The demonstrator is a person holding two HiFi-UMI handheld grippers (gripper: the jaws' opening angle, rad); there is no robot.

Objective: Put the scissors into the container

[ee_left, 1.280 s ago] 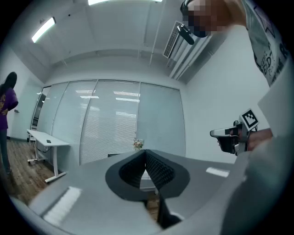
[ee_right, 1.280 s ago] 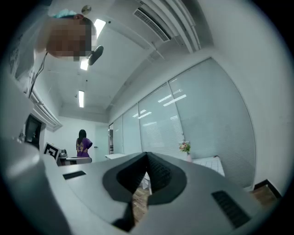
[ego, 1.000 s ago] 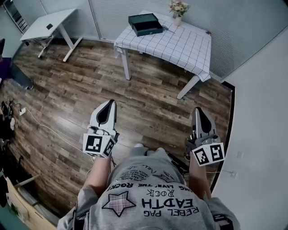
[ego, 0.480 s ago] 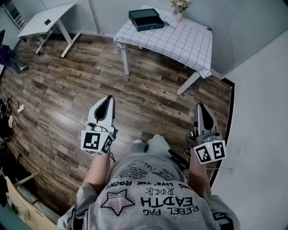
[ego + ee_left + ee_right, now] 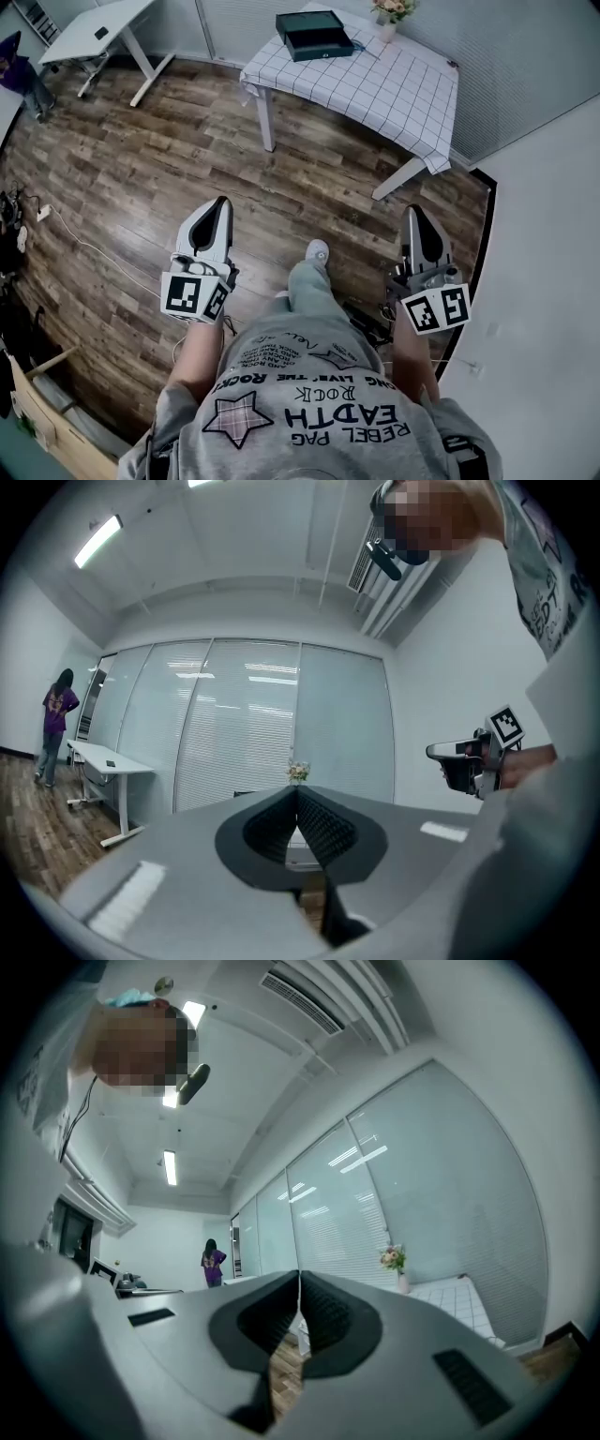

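The left tongs and the right tongs are both held out in front of the person's body, well apart from each other and above the wooden floor, each pointing ahead toward the tabletop with the checked cloth. In the left gripper view the two ribbed pads meet at their tips with nothing between them, so the left tongs are closed and empty. The right gripper view shows the same: pads pressed together, nothing held. The dark box-shaped container sits on the tabletop near its far edge, toward the far left corner, well away from both tongs. A small vase of flowers stands close beside it at the far edge. The scissors cannot be made out on the tabletop from here. One shoe of the person shows on the floor between the two tongs. Off to the left stands a white desk, with a person in purple near the left border and a cable trailing across the floorboards.
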